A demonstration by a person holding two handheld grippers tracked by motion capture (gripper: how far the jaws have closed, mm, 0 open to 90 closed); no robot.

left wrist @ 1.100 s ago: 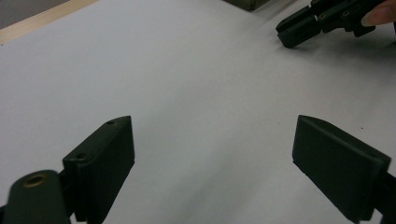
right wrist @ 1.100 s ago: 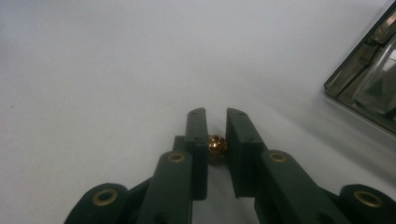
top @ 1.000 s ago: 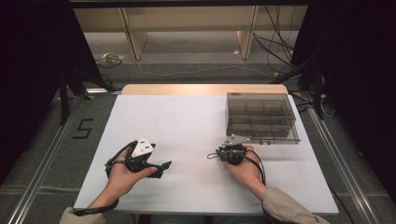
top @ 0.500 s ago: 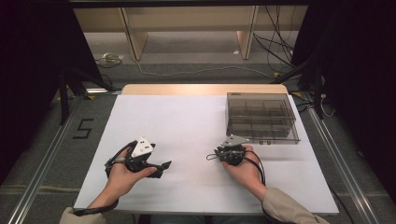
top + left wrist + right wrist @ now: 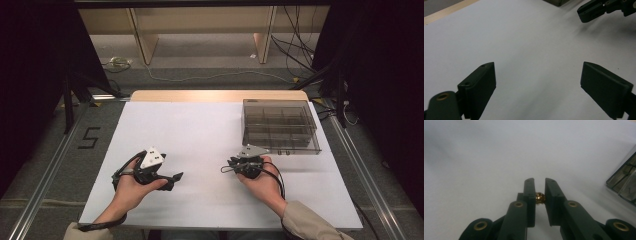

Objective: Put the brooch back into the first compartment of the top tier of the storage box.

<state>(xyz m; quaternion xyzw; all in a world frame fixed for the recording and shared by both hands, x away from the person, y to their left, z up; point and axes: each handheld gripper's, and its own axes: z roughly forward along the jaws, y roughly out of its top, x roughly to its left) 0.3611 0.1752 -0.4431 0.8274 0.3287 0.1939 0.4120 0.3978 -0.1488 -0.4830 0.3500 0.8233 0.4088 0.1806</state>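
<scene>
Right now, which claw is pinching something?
The right claw, shut on a small shiny gold bead. The left claw is wide open over the white table, holding nothing.

Gold bead [image 5: 540, 198]; white table [image 5: 210, 135]

A: How is the scene lit?
B: The white counter [image 5: 210, 130] is lit evenly from overhead; the surroundings are left dark.
A: And sharpness?
B: Softness is seen throughout. The left claw [image 5: 537, 87] is blurred close up, and faint shadows are cast on the counter beneath it.
</scene>
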